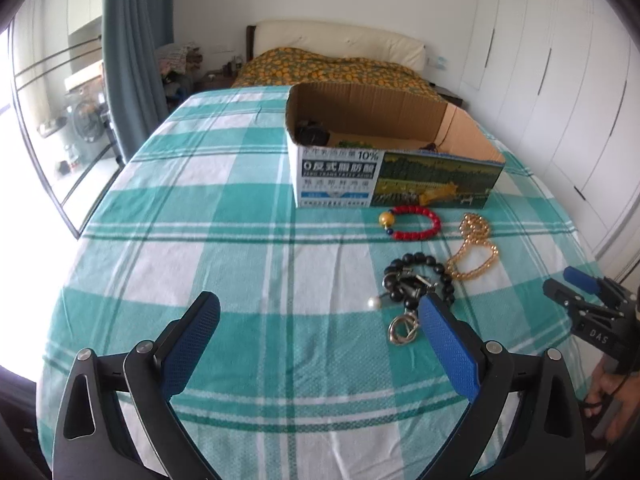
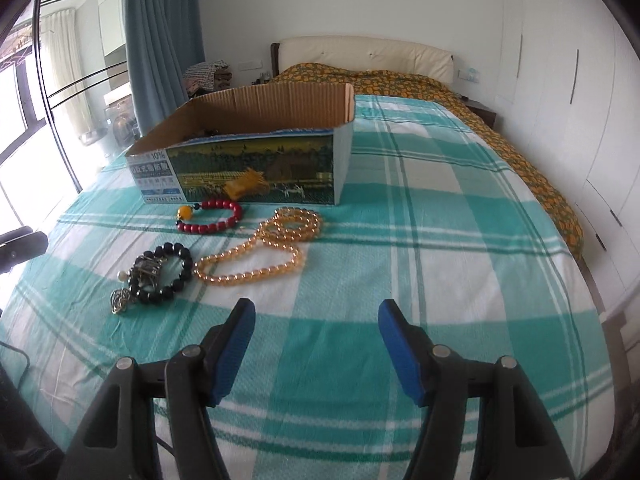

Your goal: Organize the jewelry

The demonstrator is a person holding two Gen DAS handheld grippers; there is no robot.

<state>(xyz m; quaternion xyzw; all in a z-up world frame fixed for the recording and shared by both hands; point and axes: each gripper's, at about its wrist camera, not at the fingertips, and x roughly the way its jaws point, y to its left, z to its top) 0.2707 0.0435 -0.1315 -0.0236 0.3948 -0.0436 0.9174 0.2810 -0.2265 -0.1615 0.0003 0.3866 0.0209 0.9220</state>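
Teal-and-white checked cloth (image 1: 240, 216) covers the broad surface on which everything lies. An open, shallow corrugated cardboard box (image 1: 394, 178) with a printed front panel stands on it, at about one o'clock in the left wrist view and at eleven o'clock in the right wrist view; some dark items lie inside, too hidden to name.

Just in front of the box lies a red round-bead bracelet with one large yellow bead (image 1: 412, 222), near the printed panel; whether it touches cannot be told. At its three o'clock side in the left view, a long strand of translucent amber-gold beads (image 1: 474, 250) is looped in a loose figure-eight on the cloth. Nearer the camera sits a black glossy-bead bracelet (image 1: 416, 280), with a small tangle of silver metal pieces (image 2: 146, 268) resting on it, a single white pearl (image 1: 373, 303) just at its nine o'clock edge, and a silver wire ring-shaped piece (image 1: 402, 329) at six o'clock.

The left gripper (image 1: 320, 312) hovers above the cloth, blue-padded fingers (image 1: 448, 344) spread wide and holding nothing; its right finger overlaps the black bracelet in the view. The right gripper (image 2: 317, 314) is likewise spread wide and holds nothing, with the amber strand at its eleven o'clock.
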